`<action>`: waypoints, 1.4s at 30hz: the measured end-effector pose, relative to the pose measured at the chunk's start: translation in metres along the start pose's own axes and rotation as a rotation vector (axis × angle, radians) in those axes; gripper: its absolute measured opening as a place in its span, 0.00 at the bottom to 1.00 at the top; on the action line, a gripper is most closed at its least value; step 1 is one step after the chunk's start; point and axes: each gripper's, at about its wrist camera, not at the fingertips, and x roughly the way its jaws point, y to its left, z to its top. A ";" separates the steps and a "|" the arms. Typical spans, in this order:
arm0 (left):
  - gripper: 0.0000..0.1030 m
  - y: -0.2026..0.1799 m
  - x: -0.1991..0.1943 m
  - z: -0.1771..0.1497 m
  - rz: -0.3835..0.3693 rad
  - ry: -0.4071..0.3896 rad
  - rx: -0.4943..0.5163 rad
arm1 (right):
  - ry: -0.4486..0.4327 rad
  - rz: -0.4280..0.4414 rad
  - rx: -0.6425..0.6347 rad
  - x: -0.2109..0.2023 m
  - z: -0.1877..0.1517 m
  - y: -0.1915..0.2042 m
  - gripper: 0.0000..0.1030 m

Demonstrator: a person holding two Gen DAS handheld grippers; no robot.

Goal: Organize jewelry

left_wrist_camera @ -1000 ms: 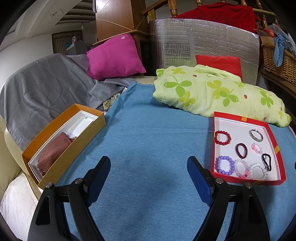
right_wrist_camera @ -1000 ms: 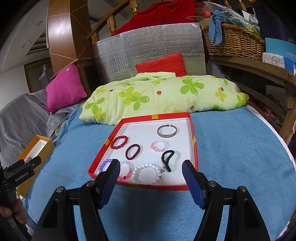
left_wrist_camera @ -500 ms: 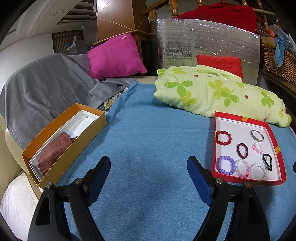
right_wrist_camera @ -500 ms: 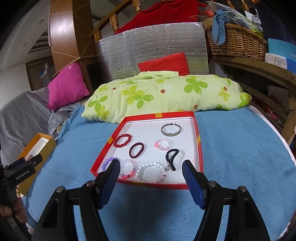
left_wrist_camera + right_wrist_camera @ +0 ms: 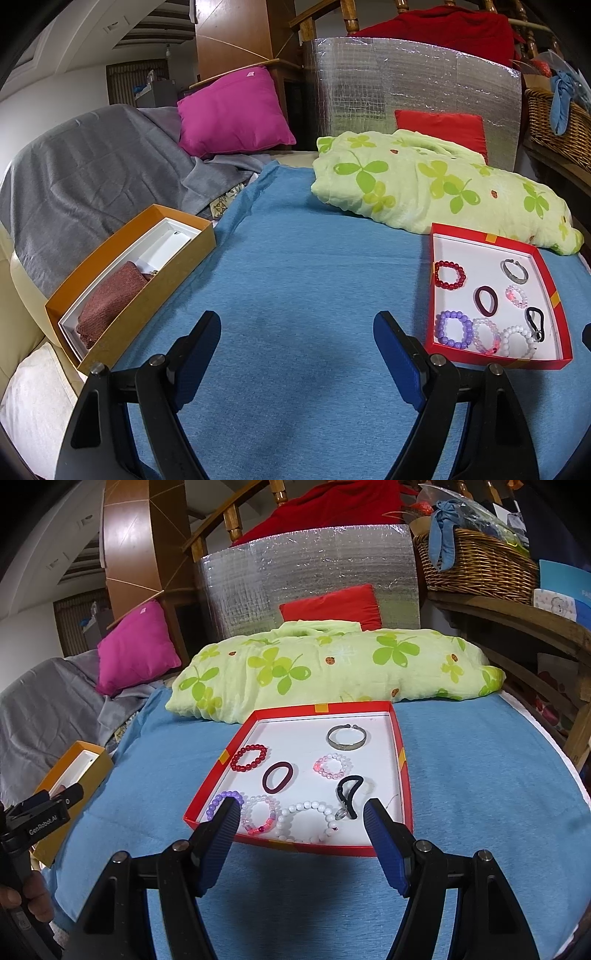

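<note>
The left gripper (image 5: 297,332) has its fingers wide apart and holds nothing; only the blue cloth (image 5: 295,266) lies between them. The orange box (image 5: 129,280) is beyond its left finger, and the red tray (image 5: 554,299) is just past its right finger. The right gripper (image 5: 301,819) is also spread wide and empty, with the tray (image 5: 400,757) directly ahead. Between its fingertips lie the white bracelet (image 5: 308,821) and the pink-clear one (image 5: 258,814); the purple bracelet (image 5: 221,801) is partly hidden behind its left finger (image 5: 218,843).
</note>
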 end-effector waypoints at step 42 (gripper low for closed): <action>0.83 0.008 0.000 -0.001 0.012 0.001 -0.008 | 0.017 0.004 -0.003 0.007 -0.002 0.007 0.71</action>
